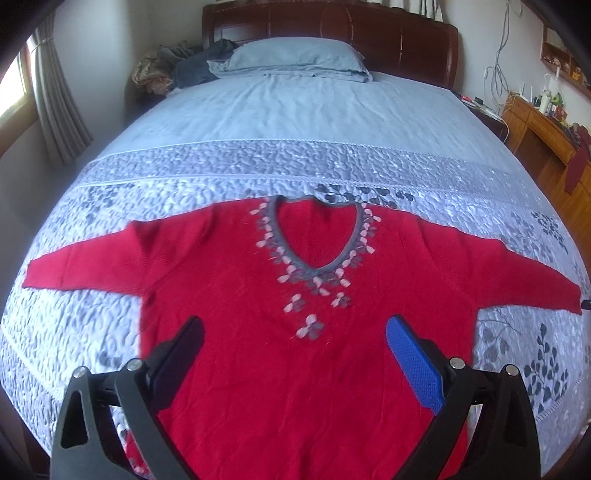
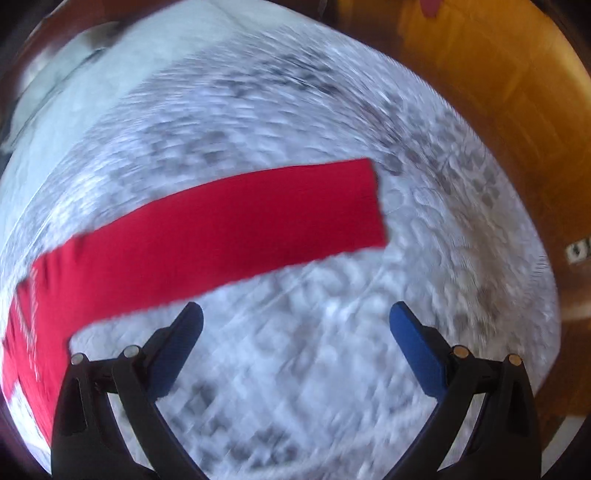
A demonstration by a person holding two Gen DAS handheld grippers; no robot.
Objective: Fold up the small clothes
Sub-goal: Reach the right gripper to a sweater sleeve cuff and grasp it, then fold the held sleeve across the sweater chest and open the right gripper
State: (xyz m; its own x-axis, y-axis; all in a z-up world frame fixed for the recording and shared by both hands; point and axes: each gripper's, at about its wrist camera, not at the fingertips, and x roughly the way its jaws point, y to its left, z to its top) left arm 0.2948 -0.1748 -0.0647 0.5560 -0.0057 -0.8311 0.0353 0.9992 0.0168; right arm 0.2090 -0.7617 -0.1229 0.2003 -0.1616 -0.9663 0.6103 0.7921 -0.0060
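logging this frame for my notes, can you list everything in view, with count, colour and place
red knit V-neck sweater with grey collar and petal trim: one, red, spread flat face up on the near part of the bed, sleeves out to both sides
quilted pale blue bedspread with grey leaf print: one, covers the bed
pale blue pillow: one, at the headboard
dark wooden headboard: one, far end of the bed
pile of dark clothes: one heap, left of the pillow
wooden desk with clutter: one, right of the bed
grey curtain: one, far left
left hand-held gripper: open, over the sweater's body
right hand-held gripper: open, just below the sweater's sleeve, over the bedspread
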